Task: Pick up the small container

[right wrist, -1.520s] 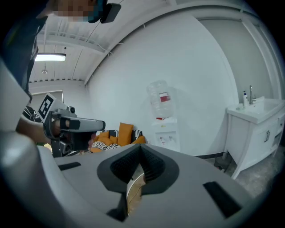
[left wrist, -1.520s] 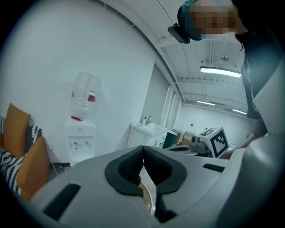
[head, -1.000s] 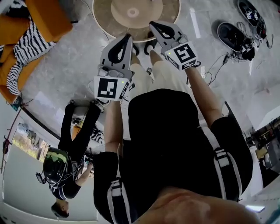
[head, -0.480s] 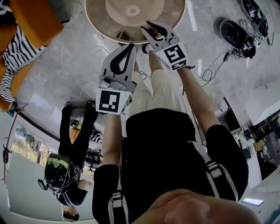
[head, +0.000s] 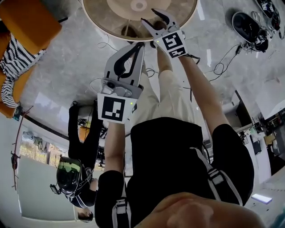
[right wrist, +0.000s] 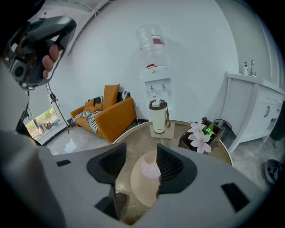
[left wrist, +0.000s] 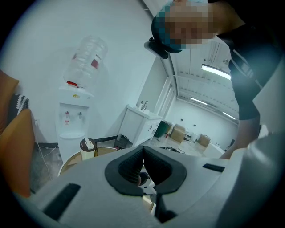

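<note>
The small container [right wrist: 150,169] is a pale rounded pot on a beige disc [right wrist: 141,189] on the round table [right wrist: 133,138]; the head view shows the container [head: 138,5] at the top edge. My right gripper [right wrist: 141,164] hovers short of it over the table's near rim, and its jaws are opening. Nothing lies between the pads; the pot shows beyond the gap. In the head view the right gripper [head: 149,17] reaches over the table rim [head: 102,27]. My left gripper [head: 139,45] hangs back, shut and empty, with its pads meeting in its own view [left wrist: 143,153].
A white jug [right wrist: 156,116] on a wooden mat and a dark box of pink flowers [right wrist: 201,134] stand at the table's far side. Behind are a water dispenser [right wrist: 153,84] and an orange sofa [right wrist: 107,115]. Another person [head: 78,151] stands lower left; cables and gear [head: 249,27] lie at the right.
Both grippers have moved forward towards the round table, the right one farther. The right gripper's jaws have gone from shut to spread apart. The left stays shut.
</note>
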Demonstrator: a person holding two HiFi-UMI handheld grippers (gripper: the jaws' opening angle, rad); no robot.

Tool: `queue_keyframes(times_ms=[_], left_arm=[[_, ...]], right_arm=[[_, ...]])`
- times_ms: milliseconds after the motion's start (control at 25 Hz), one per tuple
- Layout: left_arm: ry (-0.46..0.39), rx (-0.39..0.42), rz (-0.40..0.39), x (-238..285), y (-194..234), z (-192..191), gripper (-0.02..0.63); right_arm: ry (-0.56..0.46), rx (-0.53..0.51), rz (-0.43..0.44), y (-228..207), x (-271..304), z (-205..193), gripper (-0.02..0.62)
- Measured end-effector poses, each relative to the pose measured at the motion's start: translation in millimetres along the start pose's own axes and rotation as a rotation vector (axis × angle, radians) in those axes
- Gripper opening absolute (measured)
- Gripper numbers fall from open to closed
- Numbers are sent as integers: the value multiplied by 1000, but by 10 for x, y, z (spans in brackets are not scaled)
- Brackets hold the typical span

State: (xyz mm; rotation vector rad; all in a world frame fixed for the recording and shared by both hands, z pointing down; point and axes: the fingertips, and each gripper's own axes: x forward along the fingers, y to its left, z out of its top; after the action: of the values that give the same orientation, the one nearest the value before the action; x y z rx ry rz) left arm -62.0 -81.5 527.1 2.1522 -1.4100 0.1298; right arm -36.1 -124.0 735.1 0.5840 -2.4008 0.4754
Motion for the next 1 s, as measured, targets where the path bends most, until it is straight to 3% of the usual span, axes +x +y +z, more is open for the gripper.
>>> queue_keyframes(times_ms=[520,1000], left_arm=[[89,-28,-15,89,420,-485,18],[118,-41,-36,115,526,-651,17]], right_arm=[[107,0,-46,-202,822,-607,242],[152,-114,-110,-326,1184,-742,203]])
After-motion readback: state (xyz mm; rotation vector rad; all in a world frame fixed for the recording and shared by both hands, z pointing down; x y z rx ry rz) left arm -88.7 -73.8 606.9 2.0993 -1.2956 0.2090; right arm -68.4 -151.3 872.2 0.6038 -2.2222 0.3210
